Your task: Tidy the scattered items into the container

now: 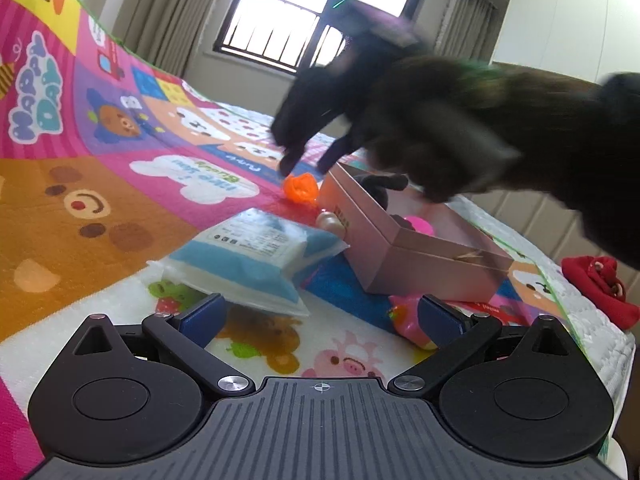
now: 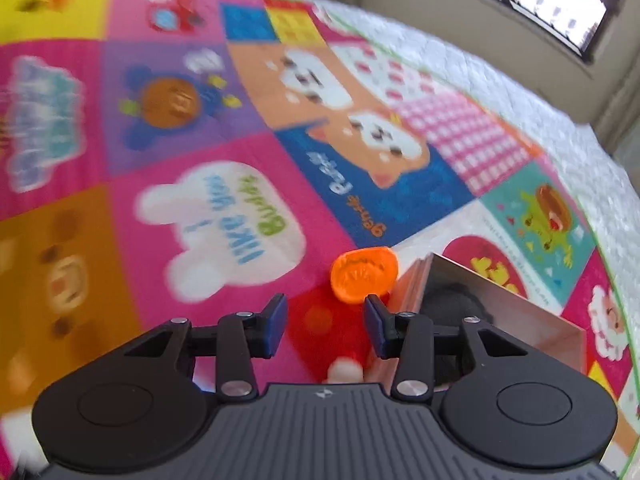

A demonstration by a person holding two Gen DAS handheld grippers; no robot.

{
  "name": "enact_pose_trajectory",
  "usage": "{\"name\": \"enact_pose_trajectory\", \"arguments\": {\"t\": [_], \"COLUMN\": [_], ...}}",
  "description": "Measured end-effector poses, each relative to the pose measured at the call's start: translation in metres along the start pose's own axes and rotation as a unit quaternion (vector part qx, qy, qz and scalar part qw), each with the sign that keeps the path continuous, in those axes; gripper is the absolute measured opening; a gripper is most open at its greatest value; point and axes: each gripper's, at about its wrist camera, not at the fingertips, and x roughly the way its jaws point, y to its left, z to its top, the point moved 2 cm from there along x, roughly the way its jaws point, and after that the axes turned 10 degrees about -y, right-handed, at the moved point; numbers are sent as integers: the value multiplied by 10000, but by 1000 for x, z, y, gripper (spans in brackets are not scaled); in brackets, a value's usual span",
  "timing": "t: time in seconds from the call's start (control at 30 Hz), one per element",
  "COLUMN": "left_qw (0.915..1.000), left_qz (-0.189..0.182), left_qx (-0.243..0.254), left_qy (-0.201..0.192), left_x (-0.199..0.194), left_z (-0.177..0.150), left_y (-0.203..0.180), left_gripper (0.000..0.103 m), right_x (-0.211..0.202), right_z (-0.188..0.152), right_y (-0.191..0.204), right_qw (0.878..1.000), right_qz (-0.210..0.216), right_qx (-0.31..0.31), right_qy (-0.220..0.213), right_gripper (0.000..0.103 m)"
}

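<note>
The pink open box (image 1: 404, 256) lies on a colourful play mat, with a black item (image 1: 380, 182) and a pink ball (image 1: 418, 226) inside. An orange toy (image 1: 302, 188) sits on the mat against the box's far corner. My right gripper (image 1: 306, 156), blurred and dark, hovers just above it. In the right wrist view the right gripper (image 2: 326, 320) stands open with nothing between its fingers, the orange toy (image 2: 364, 276) just ahead and the box (image 2: 504, 312) to the right. My left gripper (image 1: 320, 314) is open and low over the mat, with a blue-and-white packet (image 1: 248, 264) ahead on the left.
A pink toy (image 1: 406, 326) lies beside the left gripper's right finger. A pearl-coloured object (image 1: 330, 222) rests against the box's left wall. Red cloth (image 1: 600, 290) lies at the mat's right edge. A white quilted surface (image 2: 500, 92) borders the mat, with a window behind.
</note>
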Motion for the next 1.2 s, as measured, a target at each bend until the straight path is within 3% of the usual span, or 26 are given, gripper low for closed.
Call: {"name": "enact_pose_trajectory", "arguments": {"t": [0.1,0.13,0.17,0.23,0.43,0.57,0.67,0.8,0.9,0.97,1.03,1.13,1.2], "left_qw": [10000,9999,9999,9996,9992,9993,9995,9999,9997,9989,9981,9935,9854], "left_qz": [-43,-55,-68,-83,-55,-47,-19,32,238,460,491,241,653], "left_qx": [-62,-92,-136,-244,-383,-343,-292,-83,32,128,384,1077,1529], "left_qy": [2,15,34,86,133,110,88,67,33,-20,24,264,369], "left_x": [0,0,1,2,3,2,2,3,2,0,2,14,29], "left_z": [0,-1,-1,-1,-2,-1,-1,-1,-2,-1,3,16,22], "left_y": [3,4,5,8,12,10,9,2,-1,-3,-11,-25,-27], "left_gripper": [103,103,103,103,103,103,103,103,103,103,103,103,103], "right_x": [42,52,59,60,-36,-122,-167,-187,-187,-186,-182,-171,-164], "right_z": [4,3,1,-2,-14,-53,-96,-154,-191,-213,-233,-260,-274], "right_y": [4,6,8,10,13,-1,-18,-49,-70,-79,-86,-97,-106], "right_qw": [9987,9976,9965,9970,9981,9918,9899,9901,9875,9839,9777,9675,9614], "right_qz": [-472,-606,-696,-610,353,973,1068,858,522,228,-150,-621,-598], "right_qx": [-163,-300,-410,-436,-157,32,177,778,1110,1222,1295,1478,1723], "right_qy": [131,175,207,199,-472,-829,-917,-787,-995,-1280,-1648,-1956,-2062], "right_gripper": [42,37,20,7,3,3,3,4,20,60,75,76,76]}}
